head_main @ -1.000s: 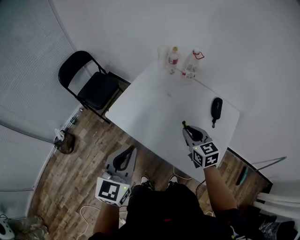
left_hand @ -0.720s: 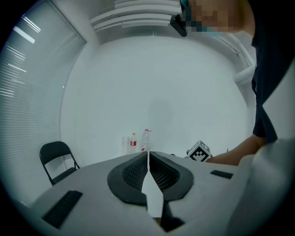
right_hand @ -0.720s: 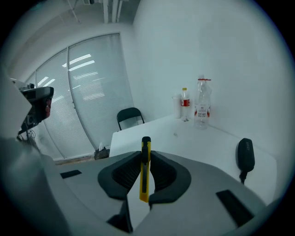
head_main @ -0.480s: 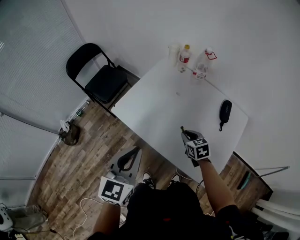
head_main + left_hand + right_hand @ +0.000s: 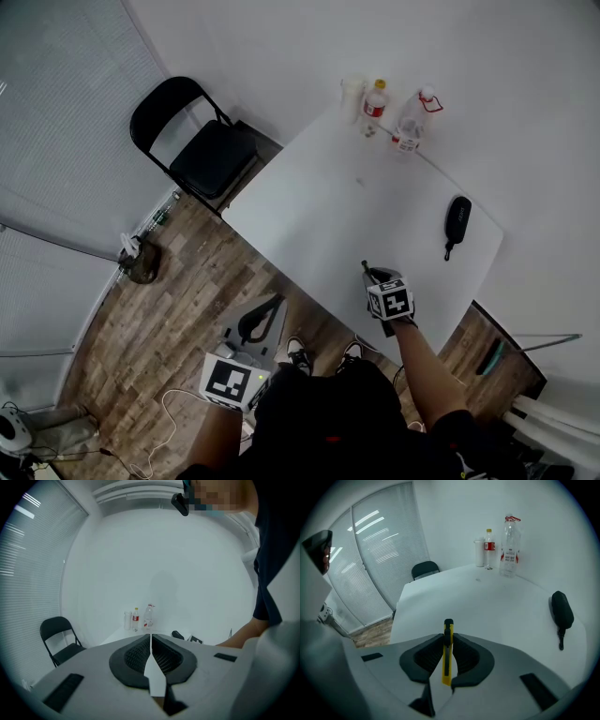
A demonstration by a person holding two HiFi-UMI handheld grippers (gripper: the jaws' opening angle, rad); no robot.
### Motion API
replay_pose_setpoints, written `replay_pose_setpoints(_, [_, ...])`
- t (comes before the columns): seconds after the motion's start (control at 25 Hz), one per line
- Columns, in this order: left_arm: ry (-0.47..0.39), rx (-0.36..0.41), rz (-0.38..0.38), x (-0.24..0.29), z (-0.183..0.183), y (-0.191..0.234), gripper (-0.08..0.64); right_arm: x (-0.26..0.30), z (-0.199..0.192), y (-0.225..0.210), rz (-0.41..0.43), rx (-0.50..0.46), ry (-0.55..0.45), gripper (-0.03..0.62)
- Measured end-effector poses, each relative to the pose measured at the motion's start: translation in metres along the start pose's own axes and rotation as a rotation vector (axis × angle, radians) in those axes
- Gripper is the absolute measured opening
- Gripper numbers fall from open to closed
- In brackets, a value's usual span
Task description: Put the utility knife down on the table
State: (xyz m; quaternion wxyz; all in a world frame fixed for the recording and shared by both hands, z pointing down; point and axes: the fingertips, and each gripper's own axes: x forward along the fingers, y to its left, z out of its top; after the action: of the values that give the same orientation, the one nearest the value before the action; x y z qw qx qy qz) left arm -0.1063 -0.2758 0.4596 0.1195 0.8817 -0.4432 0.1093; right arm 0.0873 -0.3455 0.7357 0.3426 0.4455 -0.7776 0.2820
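Note:
A yellow utility knife (image 5: 447, 651) with a black tip stands clamped between the jaws of my right gripper (image 5: 448, 641), which is shut on it. In the head view the right gripper (image 5: 372, 277) hangs over the near edge of the white table (image 5: 319, 216), the utility knife (image 5: 367, 270) sticking out ahead of it. My left gripper (image 5: 263, 310) is low at the left, off the table and above the wooden floor. Seen in its own view, the left gripper (image 5: 150, 639) is shut with nothing in it.
A black pouch (image 5: 457, 219) lies at the table's right side, also seen as the pouch (image 5: 562, 610) in the right gripper view. Two bottles (image 5: 376, 98) and a cup (image 5: 352, 94) stand at the far corner. A black folding chair (image 5: 197, 145) stands left of the table.
The right gripper with the knife has drifted slightly toward the table's near edge and tilted; the view has shifted. The left gripper has stayed low and shut.

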Motion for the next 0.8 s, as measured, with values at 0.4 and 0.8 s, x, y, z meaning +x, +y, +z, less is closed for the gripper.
replay_pose_setpoints(0.4, [0.014,0.018,0.001,0.004,-0.005,-0.005,0.031,0.013,-0.025,-0.002,0.011,-0.005,0.077,0.075])
replay_pose_setpoints(0.8, [0.011,0.025,0.036,-0.007,-0.006,0.001,0.031,0.005,-0.019,-0.003,-0.007,-0.012,0.028,0.087])
